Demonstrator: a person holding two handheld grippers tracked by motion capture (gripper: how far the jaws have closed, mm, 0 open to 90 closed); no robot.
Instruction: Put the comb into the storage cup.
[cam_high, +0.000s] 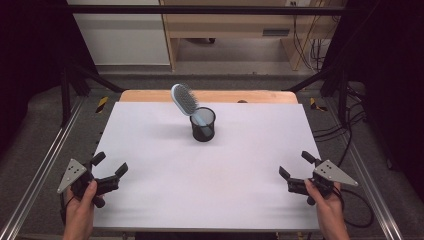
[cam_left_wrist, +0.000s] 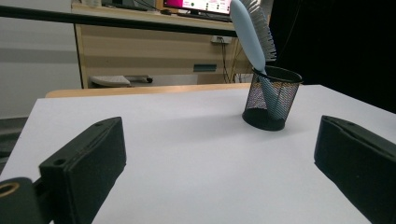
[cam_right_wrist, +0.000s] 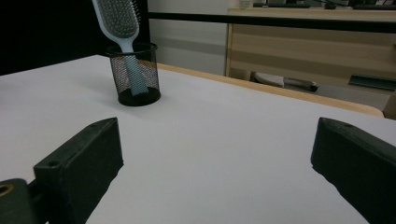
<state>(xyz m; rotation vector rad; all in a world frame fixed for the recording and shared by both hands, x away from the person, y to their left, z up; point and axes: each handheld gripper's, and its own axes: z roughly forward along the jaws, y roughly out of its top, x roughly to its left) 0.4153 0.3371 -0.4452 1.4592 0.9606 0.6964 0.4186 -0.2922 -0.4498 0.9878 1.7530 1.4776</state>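
A light blue hairbrush (cam_high: 184, 101) stands handle-down in a black mesh cup (cam_high: 203, 125) at the middle back of the white table top (cam_high: 210, 170), leaning to the left. The left gripper view has the hairbrush (cam_left_wrist: 252, 32) and cup (cam_left_wrist: 271, 99) ahead to the right; the right gripper view has the hairbrush (cam_right_wrist: 119, 23) and cup (cam_right_wrist: 135, 74) ahead to the left. My left gripper (cam_high: 110, 165) rests open at the front left corner, holding nothing. My right gripper (cam_high: 296, 165) rests open at the front right corner, also holding nothing. Both are far from the cup.
A wooden table edge (cam_high: 210, 96) shows behind the white sheet. Metal rails (cam_high: 47, 160) run along both sides of the table. A wooden desk (cam_high: 225, 25) and cables (cam_high: 310, 50) stand beyond.
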